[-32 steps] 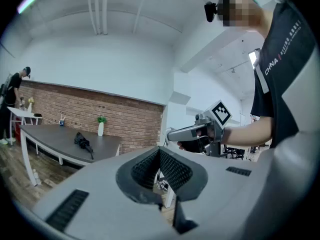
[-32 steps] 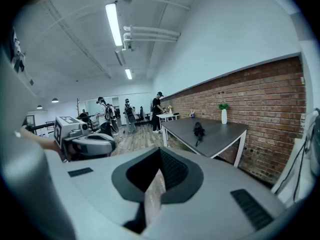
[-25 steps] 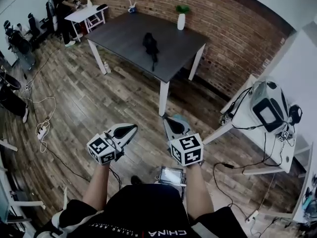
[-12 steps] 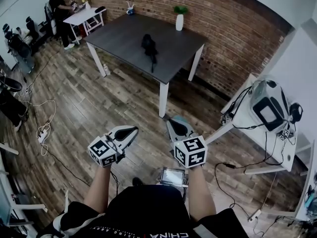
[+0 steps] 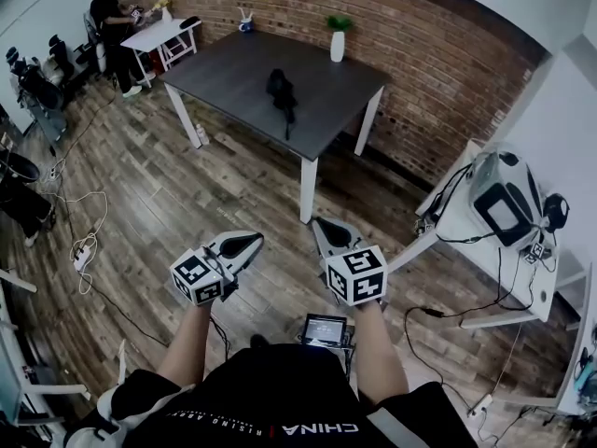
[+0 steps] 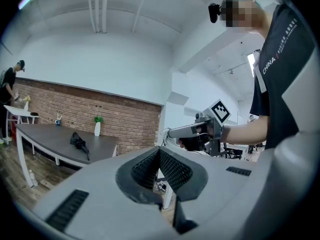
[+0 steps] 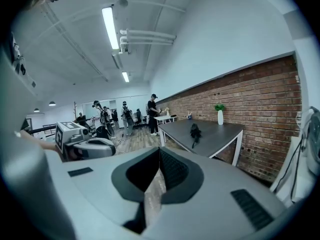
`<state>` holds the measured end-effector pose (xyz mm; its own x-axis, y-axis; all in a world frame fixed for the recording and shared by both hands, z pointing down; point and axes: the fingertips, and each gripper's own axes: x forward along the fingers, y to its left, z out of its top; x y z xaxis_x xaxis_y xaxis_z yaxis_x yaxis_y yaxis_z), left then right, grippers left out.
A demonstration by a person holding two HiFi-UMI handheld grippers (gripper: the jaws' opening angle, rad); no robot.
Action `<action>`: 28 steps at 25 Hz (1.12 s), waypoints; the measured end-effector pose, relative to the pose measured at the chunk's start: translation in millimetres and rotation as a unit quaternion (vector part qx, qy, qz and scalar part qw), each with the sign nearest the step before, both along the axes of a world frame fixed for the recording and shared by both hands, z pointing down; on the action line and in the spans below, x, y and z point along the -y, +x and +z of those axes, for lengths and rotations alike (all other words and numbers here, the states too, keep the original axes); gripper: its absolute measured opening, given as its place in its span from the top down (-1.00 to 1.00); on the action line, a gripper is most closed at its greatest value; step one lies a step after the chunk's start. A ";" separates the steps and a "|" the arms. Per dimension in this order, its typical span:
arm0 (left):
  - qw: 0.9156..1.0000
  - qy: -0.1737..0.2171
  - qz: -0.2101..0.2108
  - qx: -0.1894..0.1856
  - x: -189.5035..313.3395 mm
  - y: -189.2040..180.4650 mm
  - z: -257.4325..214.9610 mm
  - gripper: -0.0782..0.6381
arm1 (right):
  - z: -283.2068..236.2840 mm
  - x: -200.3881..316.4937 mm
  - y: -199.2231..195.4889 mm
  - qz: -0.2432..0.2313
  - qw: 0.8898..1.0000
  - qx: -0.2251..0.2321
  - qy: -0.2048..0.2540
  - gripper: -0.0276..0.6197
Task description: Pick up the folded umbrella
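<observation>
**A:** Where is the folded umbrella?

**B:** The black folded umbrella [image 5: 281,91] lies near the middle of the dark counter [image 5: 219,73]. Its thin end points toward 6 o'clock in the head view, and nothing touches it.

**A:** And the fingers?

**B:** They are well apart from it. Both grippers hang over the wooden floor [image 5: 159,194], at 6 o'clock of the counter. The left gripper [image 5: 246,242] has its fingers [image 6: 175,171] pressed together with nothing between them. The right gripper [image 5: 326,231] is the same, with its fingers [image 7: 172,169] closed and empty.

**A:** How does the umbrella sit from each?

**B:** It is at about 12 o'clock from the left gripper and 11 o'clock from the right. In the left gripper view it lies off at 9 o'clock of the fingertips. In the right gripper view it is at 1 o'clock.

**A:** What is around it?

**B:** A white vase [image 5: 337,45] holding a green plant stands at 1 o'clock of the umbrella, near the counter's far edge. The brick wall [image 5: 438,54] is behind it.
</observation>
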<state>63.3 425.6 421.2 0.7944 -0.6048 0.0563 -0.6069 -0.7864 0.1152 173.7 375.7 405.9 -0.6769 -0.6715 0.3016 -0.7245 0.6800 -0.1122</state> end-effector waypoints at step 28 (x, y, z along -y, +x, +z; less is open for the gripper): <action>0.999 -0.023 -0.034 0.004 97.7 22.6 19.7 0.77 | 22.9 97.5 22.5 -0.031 1.000 0.003 0.002 0.89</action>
<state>85.8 327.8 440.9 0.7503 -0.6548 0.0913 -0.6606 -0.7368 0.1442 196.2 278.2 428.9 -0.7192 -0.6293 0.2947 -0.6801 0.7244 -0.1130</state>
